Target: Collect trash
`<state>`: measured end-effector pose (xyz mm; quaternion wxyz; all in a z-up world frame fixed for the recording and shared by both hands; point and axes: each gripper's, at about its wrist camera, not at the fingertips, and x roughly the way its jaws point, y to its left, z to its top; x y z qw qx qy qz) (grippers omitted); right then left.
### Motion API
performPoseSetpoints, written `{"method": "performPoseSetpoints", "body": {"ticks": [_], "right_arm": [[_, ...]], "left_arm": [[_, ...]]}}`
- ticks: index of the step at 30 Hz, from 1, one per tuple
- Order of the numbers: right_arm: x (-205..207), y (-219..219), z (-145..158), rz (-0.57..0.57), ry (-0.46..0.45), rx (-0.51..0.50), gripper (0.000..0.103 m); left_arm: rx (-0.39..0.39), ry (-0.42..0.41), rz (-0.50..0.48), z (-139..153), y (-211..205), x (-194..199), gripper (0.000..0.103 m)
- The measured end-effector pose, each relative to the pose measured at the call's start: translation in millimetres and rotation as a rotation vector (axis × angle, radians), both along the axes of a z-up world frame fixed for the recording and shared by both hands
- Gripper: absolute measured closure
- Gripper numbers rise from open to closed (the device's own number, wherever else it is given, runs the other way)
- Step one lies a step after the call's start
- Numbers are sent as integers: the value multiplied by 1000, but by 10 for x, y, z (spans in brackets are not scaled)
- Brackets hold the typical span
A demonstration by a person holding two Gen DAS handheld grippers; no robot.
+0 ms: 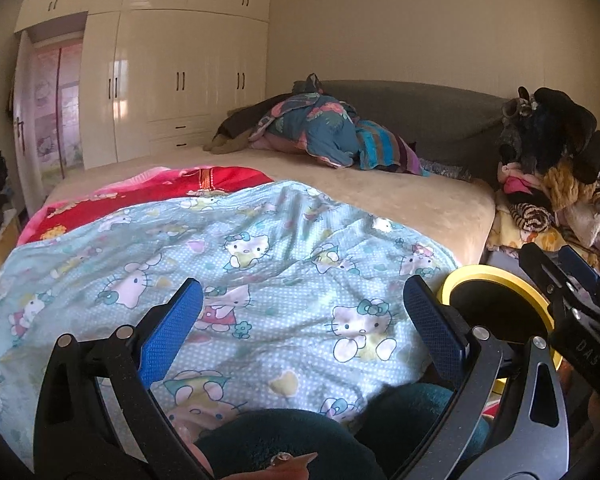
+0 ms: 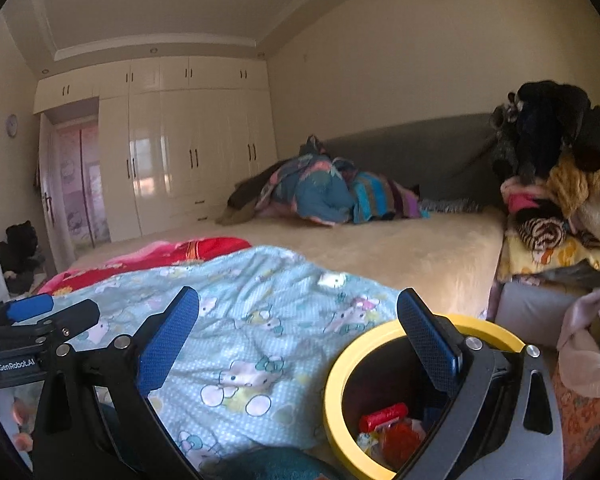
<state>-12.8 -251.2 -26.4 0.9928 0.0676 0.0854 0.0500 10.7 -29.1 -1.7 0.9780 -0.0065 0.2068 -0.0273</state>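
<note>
Both the left gripper (image 1: pixel 302 322) and right gripper (image 2: pixel 298 334) hang with jaws spread and empty above the cartoon-print blanket (image 1: pixel 236 264). Just right, the yellow-rimmed bin (image 2: pixel 336 380) already holds wrappers (image 2: pixel 384 426). No loose trash shows, perhaps hidden in folds; scan the bed (image 1: pixel 420 196) slowly first.

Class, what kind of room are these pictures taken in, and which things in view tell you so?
A bedroom, most likely: a wide bed with a cartoon quilt, a padded headboard, and a wall of wardrobes.
</note>
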Motion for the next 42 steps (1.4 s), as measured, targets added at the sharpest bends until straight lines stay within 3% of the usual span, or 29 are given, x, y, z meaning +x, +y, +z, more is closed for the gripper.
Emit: {"method": "performPoseSetpoints", "body": {"ticks": [42], "right_arm": [[-63, 81, 10, -19, -20, -6, 6]], "left_arm": [[6, -13, -11, -23, -19, -21, 11]]}}
